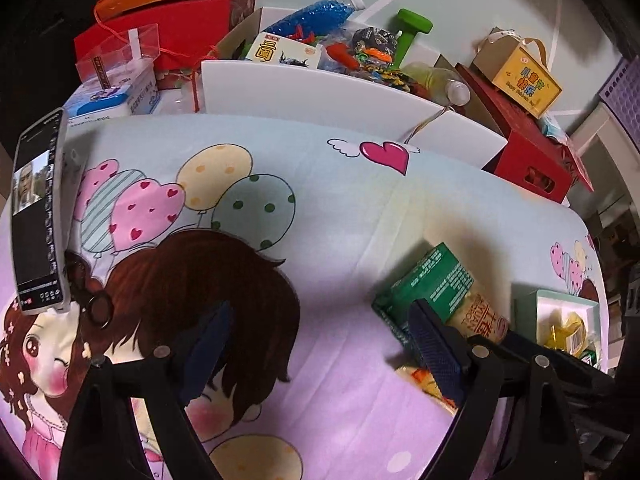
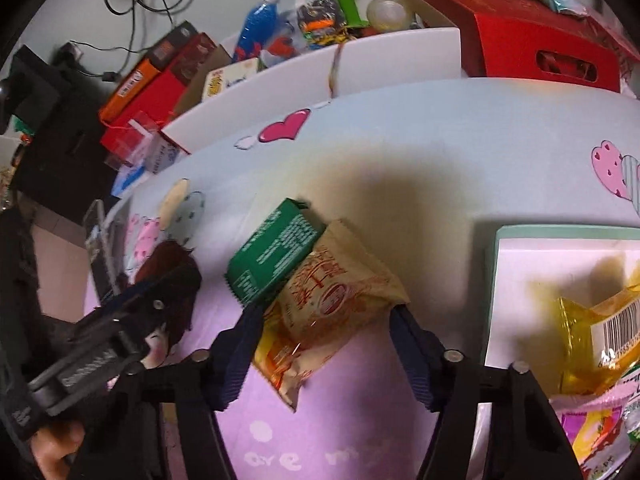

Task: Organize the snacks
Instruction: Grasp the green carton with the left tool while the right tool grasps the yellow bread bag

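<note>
A tan snack packet with red print (image 2: pixel 336 304) lies between the fingers of my right gripper (image 2: pixel 324 344), whose jaws are wide apart around it. It overlaps a green packet (image 2: pixel 272 252) and a yellow-orange packet (image 2: pixel 276 356). A pale green box (image 2: pixel 560 234) at right holds a yellow wrapped snack (image 2: pixel 600 344) and other packets. My left gripper (image 1: pixel 320 344) is open and empty over the cartoon bedsheet, left of the green packet (image 1: pixel 432 280) and the tan packet (image 1: pixel 480 316). The box (image 1: pixel 524 312) shows at right.
A phone (image 1: pixel 38 216) stands on a holder at the left. Behind the sheet a white bin (image 1: pixel 320 96) holds toys, a blue bottle (image 1: pixel 316 14) and a green dumbbell (image 1: pixel 412 30). Red boxes (image 1: pixel 528 160) and a yellow carton (image 1: pixel 524 76) stand at right.
</note>
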